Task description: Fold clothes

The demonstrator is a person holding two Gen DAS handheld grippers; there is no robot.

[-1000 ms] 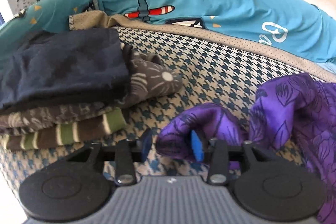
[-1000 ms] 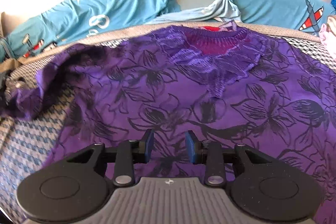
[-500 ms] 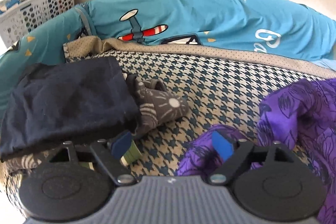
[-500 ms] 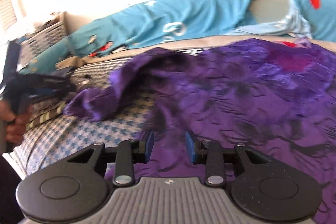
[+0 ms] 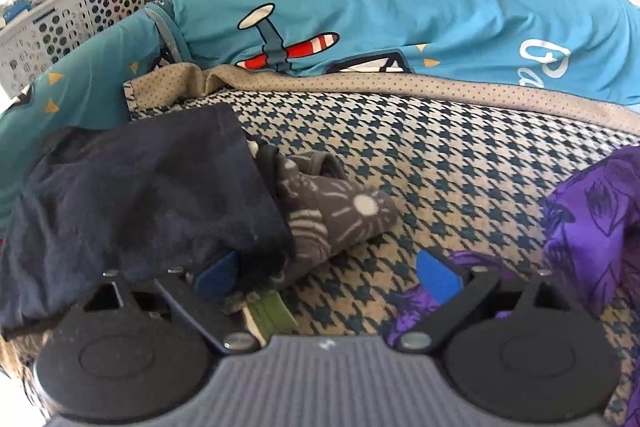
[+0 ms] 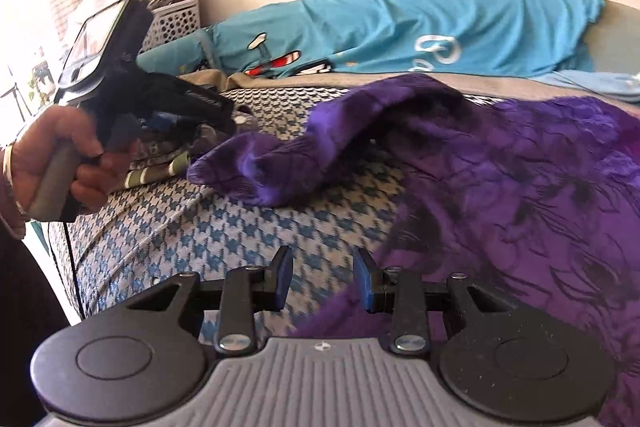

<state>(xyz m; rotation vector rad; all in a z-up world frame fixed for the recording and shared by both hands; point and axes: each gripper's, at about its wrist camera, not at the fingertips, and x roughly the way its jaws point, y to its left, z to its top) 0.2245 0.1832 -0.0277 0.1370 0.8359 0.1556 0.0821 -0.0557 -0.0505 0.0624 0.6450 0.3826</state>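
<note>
the purple floral top [image 6: 500, 179] lies spread over the houndstooth bed cover [image 6: 248, 227], most of it on the right side of the bed, with one sleeve [image 6: 256, 167] flopped out to the left toward the folded pile. nothing is gripping it.

the left gripper [image 5: 326, 273] hangs low over the cover with its blue pads flung wide, empty; its left pad sits right against the edge of the folded pile [image 5: 132, 203], and the sleeve end shows just under its right finger. a hand [image 6: 60, 163] holds that tool by its grey handle, a bangle on the wrist.

the right gripper [image 6: 323, 281] hovers at the near edge of the top, fingers parted with a clear gap, pinching nothing; its right pad is over purple fabric, its left over bare cover.

the pile has a dark navy piece on top, a grey patterned one under it and green stripes at the bottom. behind, a teal airplane-print sheet [image 5: 360, 11] bunches along the wall, with a white laundry basket [image 5: 76, 15] in the corner.
</note>
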